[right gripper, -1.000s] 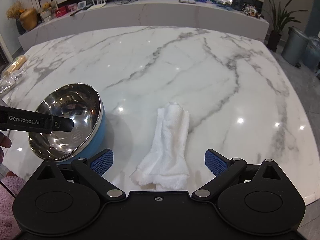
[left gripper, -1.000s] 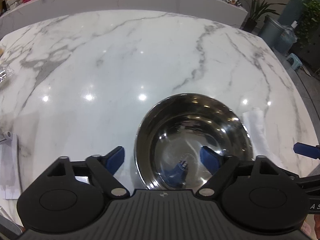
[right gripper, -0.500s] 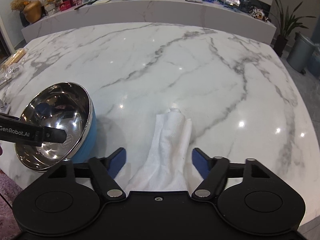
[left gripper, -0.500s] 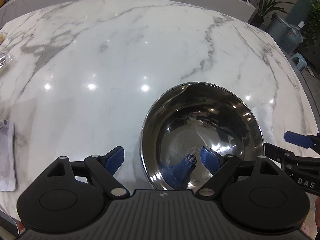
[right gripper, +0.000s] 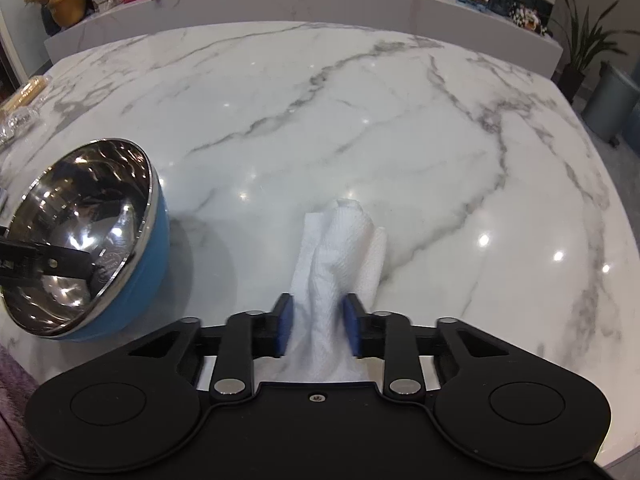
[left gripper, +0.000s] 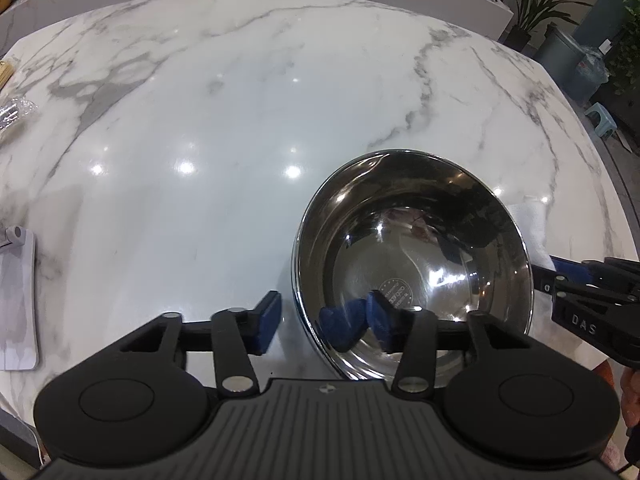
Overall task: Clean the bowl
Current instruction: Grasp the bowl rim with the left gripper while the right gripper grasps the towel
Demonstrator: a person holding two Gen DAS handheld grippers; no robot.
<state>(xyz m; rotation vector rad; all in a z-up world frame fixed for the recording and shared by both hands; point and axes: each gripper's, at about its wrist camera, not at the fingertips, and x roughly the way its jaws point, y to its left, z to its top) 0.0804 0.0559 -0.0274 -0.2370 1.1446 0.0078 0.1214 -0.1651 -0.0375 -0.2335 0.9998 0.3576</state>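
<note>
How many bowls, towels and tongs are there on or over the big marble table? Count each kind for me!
Bowls: 1, the steel bowl with a blue outside.
Paper towels: 1, the white paper towel.
Tongs: 2, the left tongs and the right tongs.
Total: 4

Left hand-held gripper (left gripper: pixel 322 322) part-open, right hand-held gripper (right gripper: pixel 318 330) clamped

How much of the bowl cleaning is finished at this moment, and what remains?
Setup looks done: the left tongs straddle the near rim of the steel bowl, which sits tilted. In hand: the right tongs are pinching the white cloth lying on the marble table. Left: carrying the cloth to the bowl and wiping its inside, not yet begun.
</note>
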